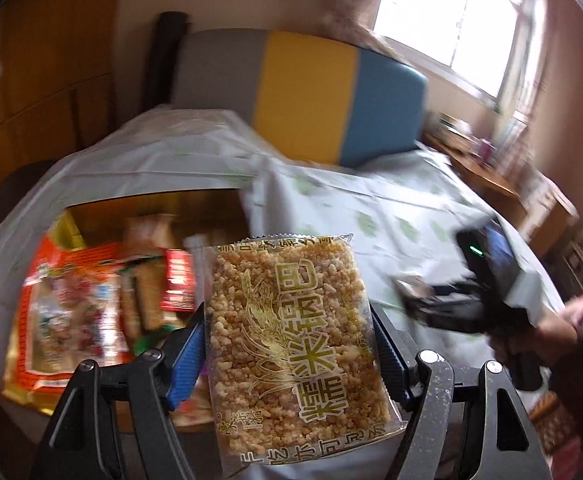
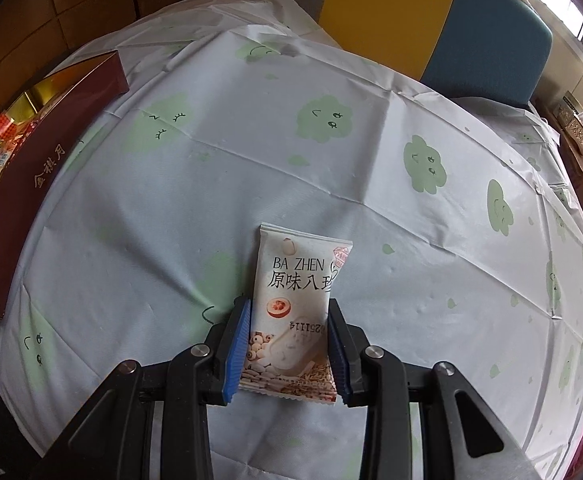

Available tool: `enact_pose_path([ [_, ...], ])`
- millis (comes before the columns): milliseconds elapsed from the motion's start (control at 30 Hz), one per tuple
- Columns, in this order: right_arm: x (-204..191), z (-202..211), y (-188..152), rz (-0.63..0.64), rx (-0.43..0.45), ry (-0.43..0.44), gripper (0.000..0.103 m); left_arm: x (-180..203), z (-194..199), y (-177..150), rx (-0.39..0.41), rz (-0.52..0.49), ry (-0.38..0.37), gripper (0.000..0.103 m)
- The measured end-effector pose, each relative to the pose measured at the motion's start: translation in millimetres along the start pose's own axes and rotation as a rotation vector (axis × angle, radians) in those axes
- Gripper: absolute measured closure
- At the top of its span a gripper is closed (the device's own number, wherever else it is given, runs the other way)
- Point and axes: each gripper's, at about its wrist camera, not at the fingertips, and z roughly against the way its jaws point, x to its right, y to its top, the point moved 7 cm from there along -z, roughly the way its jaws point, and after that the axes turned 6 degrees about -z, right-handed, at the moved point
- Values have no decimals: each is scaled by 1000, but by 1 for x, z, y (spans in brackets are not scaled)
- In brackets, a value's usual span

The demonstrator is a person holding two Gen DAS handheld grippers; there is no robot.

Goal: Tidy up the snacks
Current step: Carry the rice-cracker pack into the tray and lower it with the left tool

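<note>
Clearly both snacks are held for carrying, not for opening: each sits lengthways between the fingers, gripped across its narrow width so the pack hangs flat and its label stays readable.

In the left wrist view the rice cracker pack (image 1: 291,344), clear film with gold print, is clamped by the left gripper (image 1: 291,356), whose blue-padded fingers (image 1: 185,360) stand wide because the pack itself is wide. It hangs above and just right of the open box (image 1: 151,204), a gold-lined carton already holding several wrappers, among them an orange snack bag (image 1: 71,312). Judging by that position, the pack is on its way into the box.

The right gripper (image 2: 287,344) has its fingers drawn narrow onto the white cake packet (image 2: 295,312), squeezing its lower half. This packet is low over the table (image 2: 371,200), well to the right of the box, whose red side (image 2: 23,184) shows at the left edge of the right wrist view. It probably waits its turn while the left hand goes first. Blur in the left view hides the box's finer contents.
</note>
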Motion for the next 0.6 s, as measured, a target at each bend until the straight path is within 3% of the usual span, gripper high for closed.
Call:
enact_pose_path([
  [100, -1, 1, 0, 5, 2, -5, 67, -51, -2, -7, -24, 106, 118, 28],
  [300, -3, 3, -1, 14, 7, -18, 67, -126, -7, -36, -93, 320, 234, 28],
  [400, -3, 4, -2, 15, 10, -21, 67, -141, -11, -44, -106, 362, 239, 28],
  [600, -3, 4, -2, 17, 12, -23, 67, -138, -41, -53, -157, 337, 218, 28],
])
